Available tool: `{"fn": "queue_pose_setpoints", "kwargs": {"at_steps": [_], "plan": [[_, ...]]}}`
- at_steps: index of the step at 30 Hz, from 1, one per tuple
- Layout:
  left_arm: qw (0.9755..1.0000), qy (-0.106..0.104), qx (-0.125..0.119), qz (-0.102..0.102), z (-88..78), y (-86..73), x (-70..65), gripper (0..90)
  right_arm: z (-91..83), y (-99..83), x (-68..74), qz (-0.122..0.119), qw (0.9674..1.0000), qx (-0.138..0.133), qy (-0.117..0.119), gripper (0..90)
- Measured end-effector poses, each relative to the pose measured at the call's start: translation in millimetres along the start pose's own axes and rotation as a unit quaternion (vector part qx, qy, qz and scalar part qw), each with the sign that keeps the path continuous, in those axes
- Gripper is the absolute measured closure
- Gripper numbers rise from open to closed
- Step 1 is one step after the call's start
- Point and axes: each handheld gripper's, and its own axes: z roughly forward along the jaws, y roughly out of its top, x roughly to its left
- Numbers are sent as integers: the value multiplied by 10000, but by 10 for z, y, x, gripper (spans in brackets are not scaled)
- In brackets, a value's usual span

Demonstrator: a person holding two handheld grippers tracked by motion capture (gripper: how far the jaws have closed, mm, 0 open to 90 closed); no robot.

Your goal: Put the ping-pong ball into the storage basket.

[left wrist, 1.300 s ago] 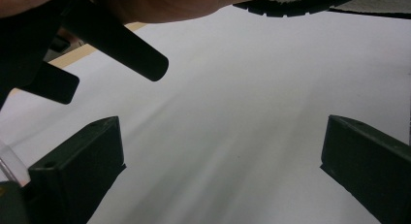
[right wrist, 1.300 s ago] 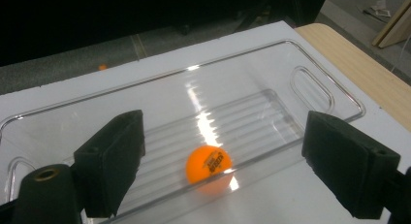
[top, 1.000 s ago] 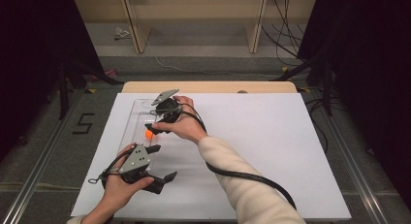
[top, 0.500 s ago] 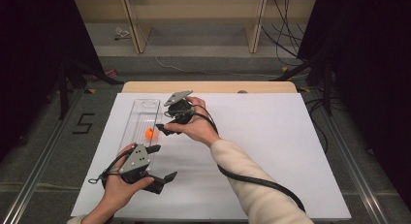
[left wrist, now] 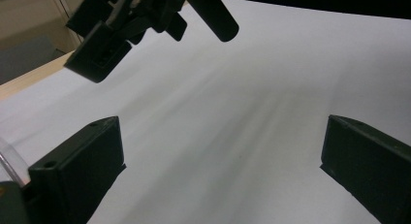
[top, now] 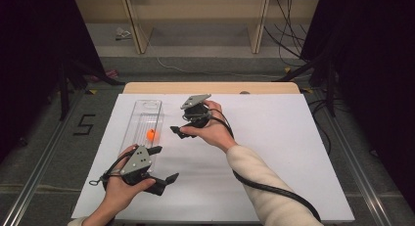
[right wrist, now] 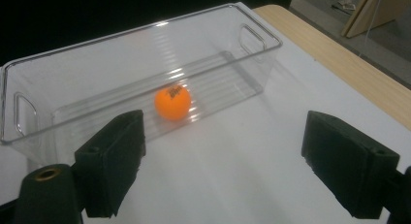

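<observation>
One orange ball (right wrist: 172, 102), round, glossy, with a small dark print on top, resting on the ribbed floor of one clear plastic bin (right wrist: 145, 49): long, narrow, straight-walled, a cut-out handle at each end. In the high view, ball (top: 151, 134) about midway along the bin (top: 147, 108), bin lying lengthwise at the left part of the white worktop (top: 274, 138)

Two tongs, one per hand, both empty. Left tongs (top: 160, 163) just past the near end of the bin and slightly to its right, low over the worktop; jaws spread wide, nothing between them but bare white surface in the left gripper view (left wrist: 218, 170). Right tongs (top: 177, 130) just right of the bin, level with the ball, apart from the wall, pointed toward it; jaws likewise wide apart, holding nothing, framing the bin and ball in the right gripper view (right wrist: 223, 166)

One grey three-cornered plate on each of the tongs, one black cable trailing from each
</observation>
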Motion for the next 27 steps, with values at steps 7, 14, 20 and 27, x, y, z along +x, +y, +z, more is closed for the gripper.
{"fn": "queue_pose_setpoints", "kwargs": {"at_steps": [7, 14, 20, 27], "plan": [[10000, 5, -1, 3, -1, 0, 0, 10, -141, -119, -60, 69, 10000, -24, -54, 168], [10000, 13, -2, -4, -1, 0, 0, 10, -273, -250, -100, 142, 9999, -26, -88, 168], [10000, 16, -3, -8, 0, -1, 1, 10, -380, -358, -137, 203, 9997, -15, -154, 167], [10000, 19, -1, -8, 1, -2, 1, 10, -517, -472, -193, 279, 9993, -36, -238, 167]]}}
